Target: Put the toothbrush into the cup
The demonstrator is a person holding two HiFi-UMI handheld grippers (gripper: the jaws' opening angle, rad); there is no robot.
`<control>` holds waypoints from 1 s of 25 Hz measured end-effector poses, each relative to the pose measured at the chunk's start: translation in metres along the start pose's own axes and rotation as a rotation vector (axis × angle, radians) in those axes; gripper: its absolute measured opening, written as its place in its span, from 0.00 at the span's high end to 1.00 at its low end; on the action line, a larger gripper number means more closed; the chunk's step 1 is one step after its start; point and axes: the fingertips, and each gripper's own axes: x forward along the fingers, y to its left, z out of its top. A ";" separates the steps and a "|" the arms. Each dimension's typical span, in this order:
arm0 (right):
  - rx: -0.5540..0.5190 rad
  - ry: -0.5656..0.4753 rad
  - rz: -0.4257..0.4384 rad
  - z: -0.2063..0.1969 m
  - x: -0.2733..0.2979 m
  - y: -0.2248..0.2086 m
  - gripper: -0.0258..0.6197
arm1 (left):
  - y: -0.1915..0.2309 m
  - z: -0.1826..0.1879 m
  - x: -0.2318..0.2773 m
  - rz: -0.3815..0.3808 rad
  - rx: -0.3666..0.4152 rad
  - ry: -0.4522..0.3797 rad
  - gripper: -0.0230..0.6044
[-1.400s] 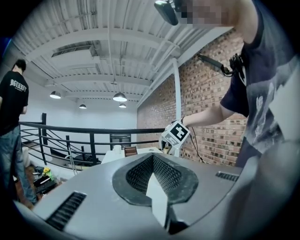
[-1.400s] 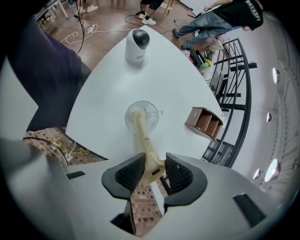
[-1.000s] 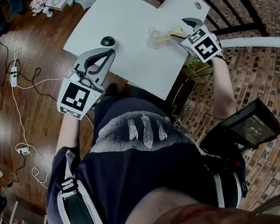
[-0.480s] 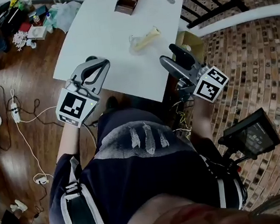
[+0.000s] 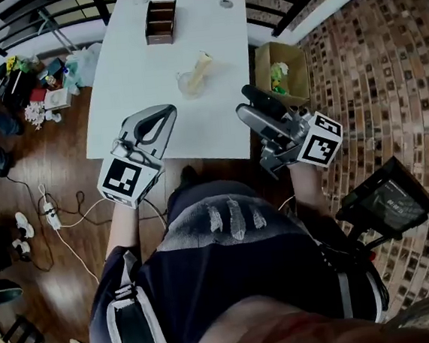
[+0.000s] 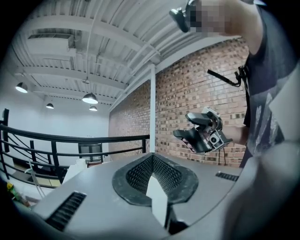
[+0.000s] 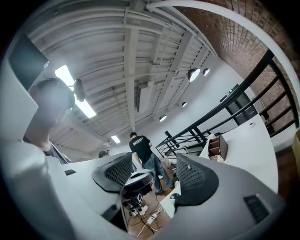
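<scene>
In the head view a clear cup (image 5: pixel 189 83) stands on the white table (image 5: pixel 129 69), and a cream toothbrush (image 5: pixel 202 63) leans out of it toward the upper right. My left gripper (image 5: pixel 168 111) hovers over the table's near edge, left of the cup, shut with nothing in it. My right gripper (image 5: pixel 242 101) hangs off the table's right edge, open and empty, apart from the cup. In the left gripper view the left gripper (image 6: pixel 152 161) has its jaws pressed together, and the right gripper (image 6: pixel 202 132) shows beyond. The right gripper view shows the right gripper (image 7: pixel 152 176) with a wide gap.
A wooden compartment box (image 5: pixel 160 21) sits at the table's far side and also shows in the right gripper view (image 7: pixel 219 146). A cardboard box (image 5: pixel 280 74) with green contents stands on the brick floor right of the table. Cables and clutter lie on the wooden floor at left (image 5: pixel 49 213).
My right gripper has drawn back from the cup to the table's right edge, leaving the toothbrush in the cup. The left gripper stayed near the front edge. The head view has shifted.
</scene>
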 end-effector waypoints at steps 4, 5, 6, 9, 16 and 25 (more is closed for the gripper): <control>0.030 -0.040 0.021 -0.005 -0.023 0.009 0.70 | -0.015 0.001 0.003 -0.011 -0.003 0.055 0.97; 0.033 -0.046 0.006 -0.004 -0.031 0.008 0.81 | -0.022 0.005 0.007 -0.015 0.004 0.060 0.97; 0.030 -0.046 -0.008 -0.002 -0.038 0.005 0.93 | -0.031 0.010 0.011 -0.020 0.009 0.056 0.97; 0.009 -0.047 0.004 0.002 -0.060 0.010 0.96 | -0.062 0.022 0.023 -0.041 0.032 0.051 0.97; -0.028 -0.074 0.019 -0.001 -0.128 0.018 0.96 | -0.136 0.027 0.043 -0.081 0.101 0.083 0.97; -0.222 0.057 -0.046 -0.034 -0.186 0.024 0.96 | -0.207 0.019 0.058 -0.101 0.109 0.121 0.97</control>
